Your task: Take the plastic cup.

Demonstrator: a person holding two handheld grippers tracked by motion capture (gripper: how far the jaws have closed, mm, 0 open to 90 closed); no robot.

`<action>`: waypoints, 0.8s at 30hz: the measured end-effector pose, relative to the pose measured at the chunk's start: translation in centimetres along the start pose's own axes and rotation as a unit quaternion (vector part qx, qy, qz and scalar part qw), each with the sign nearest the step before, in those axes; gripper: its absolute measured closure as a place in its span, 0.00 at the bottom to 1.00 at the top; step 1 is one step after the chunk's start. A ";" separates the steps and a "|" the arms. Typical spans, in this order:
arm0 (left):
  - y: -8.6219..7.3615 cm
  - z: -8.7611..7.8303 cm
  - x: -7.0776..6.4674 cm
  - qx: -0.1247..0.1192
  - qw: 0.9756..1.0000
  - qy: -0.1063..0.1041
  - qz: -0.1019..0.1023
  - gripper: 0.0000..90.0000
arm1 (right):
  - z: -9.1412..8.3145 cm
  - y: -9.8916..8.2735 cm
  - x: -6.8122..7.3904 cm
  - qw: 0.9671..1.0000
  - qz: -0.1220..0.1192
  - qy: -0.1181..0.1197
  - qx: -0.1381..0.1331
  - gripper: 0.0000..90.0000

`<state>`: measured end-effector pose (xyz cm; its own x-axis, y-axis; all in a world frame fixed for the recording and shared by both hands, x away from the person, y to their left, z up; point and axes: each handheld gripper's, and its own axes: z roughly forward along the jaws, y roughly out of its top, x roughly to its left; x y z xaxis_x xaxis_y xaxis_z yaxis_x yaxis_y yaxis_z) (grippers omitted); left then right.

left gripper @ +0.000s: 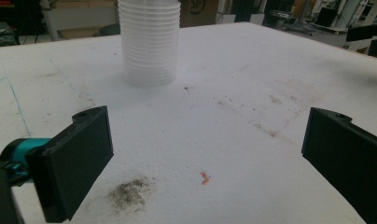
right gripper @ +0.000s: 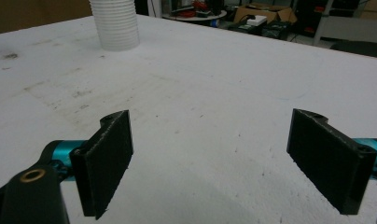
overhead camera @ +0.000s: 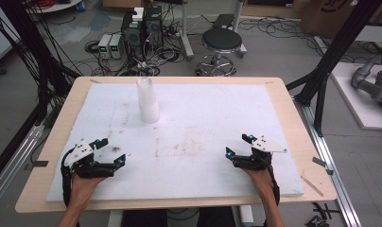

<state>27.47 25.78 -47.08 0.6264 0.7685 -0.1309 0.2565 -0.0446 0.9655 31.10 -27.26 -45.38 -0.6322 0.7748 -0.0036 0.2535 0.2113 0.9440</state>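
High view: a stack of white plastic cups (overhead camera: 148, 100) stands upright toward the far left of the white foam board (overhead camera: 217, 109), untouched, so nothing looks begun. The left gripper (overhead camera: 112, 152) and right gripper (overhead camera: 237, 145) rest near the board's near edge, well apart from each other and from the stack — both spread wide and empty. Beyond the table stand a black stool (overhead camera: 221, 41) and a tangle of electronics and cables (overhead camera: 142, 33).

Left gripper view: jaws wide apart, nothing between them; the cup stack (left gripper: 150, 42) rises straight ahead. A dark smudge (left gripper: 129, 192) and a small orange scrap (left gripper: 205, 178) lie on the board — neither blocks the way.

Right gripper view: jaws equally wide and empty, the stack (right gripper: 115, 24) far off to the upper left, bare board between.
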 end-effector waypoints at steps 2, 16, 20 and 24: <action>0.0 0.0 0.0 0.001 1.000 0.000 0.000 0.02 | 0.0 0.0 -0.1 1.000 0.001 0.002 0.001 0.16; 0.0 0.0 0.1 -0.001 1.000 -0.004 -0.001 0.02 | 0.2 0.1 -0.1 1.000 -0.001 0.007 0.007 0.16; 0.0 0.0 0.3 -0.001 1.000 -0.008 -0.013 0.02 | 0.1 0.0 -0.1 1.000 0.001 0.008 0.005 0.16; 0.0 0.0 0.5 0.002 1.000 -0.014 -0.021 0.02 | 0.1 0.1 -0.1 1.000 0.001 0.009 0.008 0.16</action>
<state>27.81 26.15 -47.11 0.6353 0.7517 -0.1771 0.2852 -0.0152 0.9584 31.28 -27.24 -45.38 -0.6441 0.7650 0.0046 0.2667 0.2190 0.9386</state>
